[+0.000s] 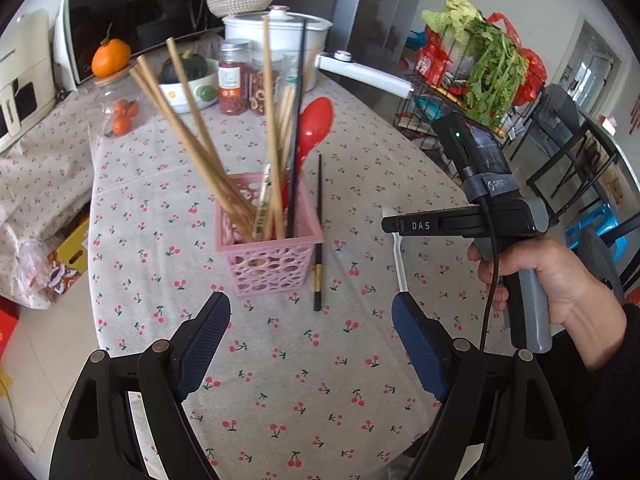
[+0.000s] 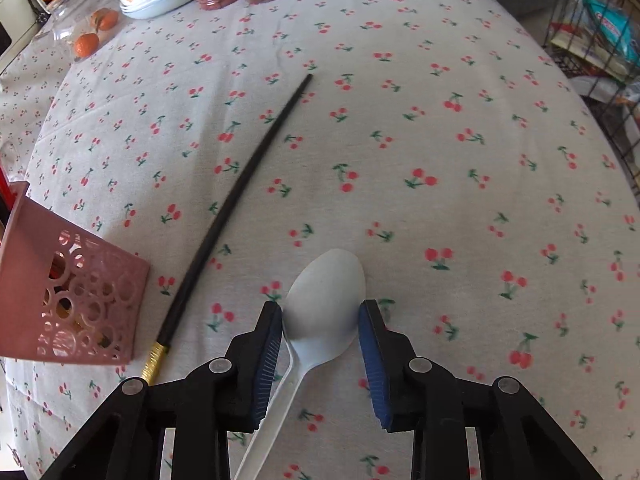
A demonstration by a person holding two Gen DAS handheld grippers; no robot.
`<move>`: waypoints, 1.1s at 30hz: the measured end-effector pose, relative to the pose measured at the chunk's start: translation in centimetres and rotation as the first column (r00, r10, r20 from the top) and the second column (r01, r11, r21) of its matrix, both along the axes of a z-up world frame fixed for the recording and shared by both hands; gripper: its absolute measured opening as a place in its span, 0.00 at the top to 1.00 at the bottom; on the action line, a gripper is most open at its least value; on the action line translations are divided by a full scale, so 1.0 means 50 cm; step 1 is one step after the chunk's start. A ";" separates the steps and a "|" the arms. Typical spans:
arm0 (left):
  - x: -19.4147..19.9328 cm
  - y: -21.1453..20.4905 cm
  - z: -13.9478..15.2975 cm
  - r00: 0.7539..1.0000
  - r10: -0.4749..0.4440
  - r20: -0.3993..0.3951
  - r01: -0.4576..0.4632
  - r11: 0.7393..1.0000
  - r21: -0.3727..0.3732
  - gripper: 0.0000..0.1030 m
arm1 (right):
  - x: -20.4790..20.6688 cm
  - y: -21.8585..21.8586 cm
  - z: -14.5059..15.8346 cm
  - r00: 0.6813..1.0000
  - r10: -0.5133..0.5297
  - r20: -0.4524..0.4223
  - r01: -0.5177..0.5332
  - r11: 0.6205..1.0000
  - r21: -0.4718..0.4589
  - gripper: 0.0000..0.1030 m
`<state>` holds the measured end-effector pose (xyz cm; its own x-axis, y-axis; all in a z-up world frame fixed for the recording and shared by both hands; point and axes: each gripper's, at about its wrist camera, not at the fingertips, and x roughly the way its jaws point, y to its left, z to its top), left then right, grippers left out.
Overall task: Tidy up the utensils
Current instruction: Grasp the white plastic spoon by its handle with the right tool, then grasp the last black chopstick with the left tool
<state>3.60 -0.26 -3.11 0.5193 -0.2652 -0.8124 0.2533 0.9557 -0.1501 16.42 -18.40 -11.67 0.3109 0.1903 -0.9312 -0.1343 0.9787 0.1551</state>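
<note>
- One pink perforated plastic basket [image 1: 272, 240] stands mid-frame in the left view, holding several wooden chopsticks [image 1: 188, 136], one red plastic spoon [image 1: 314, 124] and a black stick (the exact chopstick count blurs).
- One black gold-banded chopstick [image 1: 319, 232] lies just beside the basket's right wall.
- One white plastic spoon [image 2: 324, 300] lies at lower centre of the right view; the right gripper [image 2: 322, 320] brackets its bowl, left pad touching, right contact unclear.
- The left gripper [image 1: 310, 320] hangs spread, holding nothing.
- Jars [image 1: 232, 76], a white pot [image 1: 280, 24] and oranges [image 1: 122, 118] crowd the upper left.

Left gripper [image 1: 310, 320] hovers with fingers spread wide. Right gripper [image 2: 320, 344], gripped by the right hand [image 1: 548, 276], has fingers parted.
</note>
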 end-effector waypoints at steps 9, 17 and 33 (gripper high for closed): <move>0.061 -0.232 0.006 0.990 -0.134 -0.047 0.138 0.983 0.122 0.24 | -0.027 -0.137 0.044 0.996 -0.087 -0.008 0.087 0.996 0.022 0.66; 0.237 -0.300 -0.017 0.990 -0.005 -0.141 0.031 0.982 0.185 0.26 | -0.014 -0.224 0.036 0.986 -0.161 -0.048 0.163 0.985 0.054 0.66; 0.469 -0.261 -0.209 0.943 0.217 -0.251 -0.112 0.920 0.377 0.46 | 0.044 -0.226 0.062 0.993 -0.122 0.011 0.119 0.985 0.122 0.66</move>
